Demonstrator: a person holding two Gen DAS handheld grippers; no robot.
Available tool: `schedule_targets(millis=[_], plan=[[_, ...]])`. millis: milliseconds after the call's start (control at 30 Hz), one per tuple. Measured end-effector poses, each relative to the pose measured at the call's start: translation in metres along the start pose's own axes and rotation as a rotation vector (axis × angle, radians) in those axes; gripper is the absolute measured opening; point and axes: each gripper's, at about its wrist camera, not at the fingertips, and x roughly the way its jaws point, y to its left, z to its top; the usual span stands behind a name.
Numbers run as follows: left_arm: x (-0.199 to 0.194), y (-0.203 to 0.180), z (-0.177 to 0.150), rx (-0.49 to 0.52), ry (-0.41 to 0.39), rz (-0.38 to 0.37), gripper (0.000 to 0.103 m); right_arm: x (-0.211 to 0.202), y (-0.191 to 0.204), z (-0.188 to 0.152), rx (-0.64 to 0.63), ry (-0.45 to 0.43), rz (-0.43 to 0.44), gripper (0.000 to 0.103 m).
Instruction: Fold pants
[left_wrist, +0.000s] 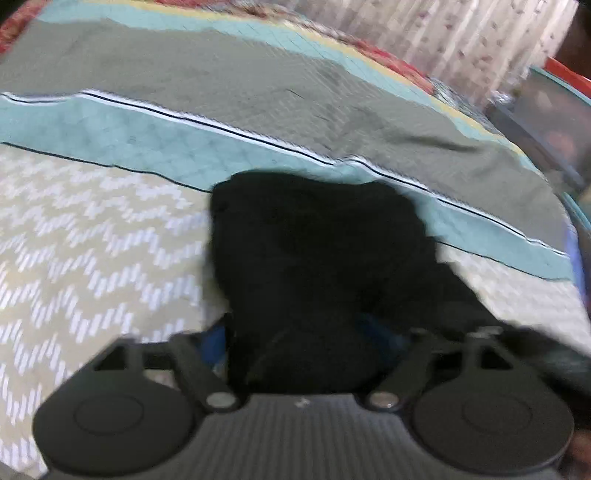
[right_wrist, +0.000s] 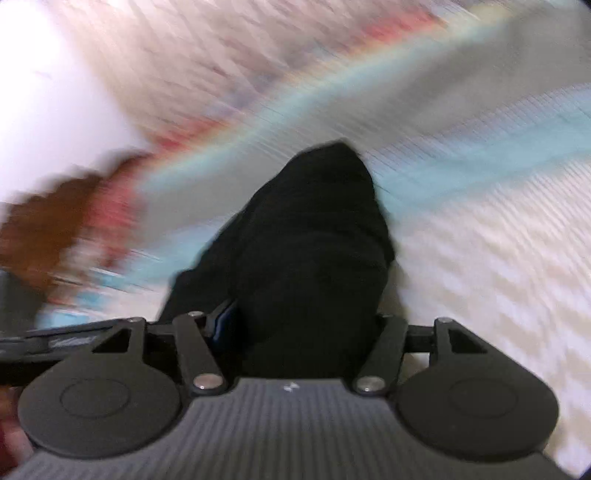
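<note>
The black pants (left_wrist: 317, 258) hang bunched from my left gripper (left_wrist: 306, 343), which is shut on the cloth; the fabric covers the fingertips. In the right wrist view the same black pants (right_wrist: 314, 251) drape over my right gripper (right_wrist: 303, 325), which is shut on them, with a blue finger pad (right_wrist: 223, 321) just showing at the left. Both views are motion-blurred. The pants are held above a patterned bedspread (left_wrist: 92, 240).
The bedspread has a beige zigzag area (right_wrist: 498, 258), teal (left_wrist: 147, 136) and grey-green (left_wrist: 221, 74) bands, and a red patterned border. A pale curtain (left_wrist: 461, 40) hangs behind the bed. A dark object (left_wrist: 546, 125) stands at the far right edge.
</note>
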Motion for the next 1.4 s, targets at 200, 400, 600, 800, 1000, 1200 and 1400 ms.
schedule_targets(millis=[200,400,600,800,1000,1200,1400], plan=[[-0.041,-0.002,-0.017,-0.018,-0.039,0.035,0.092,-0.059,-0.015,-0.021,0.121,-0.106,-0.022,0.077],[-0.107,-0.022,-0.064,0.117,-0.027,0.121,0.095,-0.114,0.003,-0.046,0.103,-0.133,-0.027,0.078],[-0.165,-0.046,-0.122,0.234,-0.002,0.206,0.101,-0.139,0.016,-0.093,0.050,-0.116,-0.098,0.086],[-0.211,-0.060,-0.160,0.269,0.002,0.266,0.103,-0.171,0.033,-0.136,0.021,-0.088,-0.145,0.091],[-0.241,-0.064,-0.181,0.286,-0.007,0.283,0.103,-0.193,0.044,-0.156,0.058,-0.084,-0.154,0.103],[-0.259,-0.061,-0.194,0.275,-0.018,0.293,0.103,-0.211,0.059,-0.171,0.032,-0.082,-0.128,0.103],[-0.270,-0.059,-0.199,0.263,-0.033,0.290,0.103,-0.214,0.068,-0.190,0.034,-0.029,-0.091,0.103]])
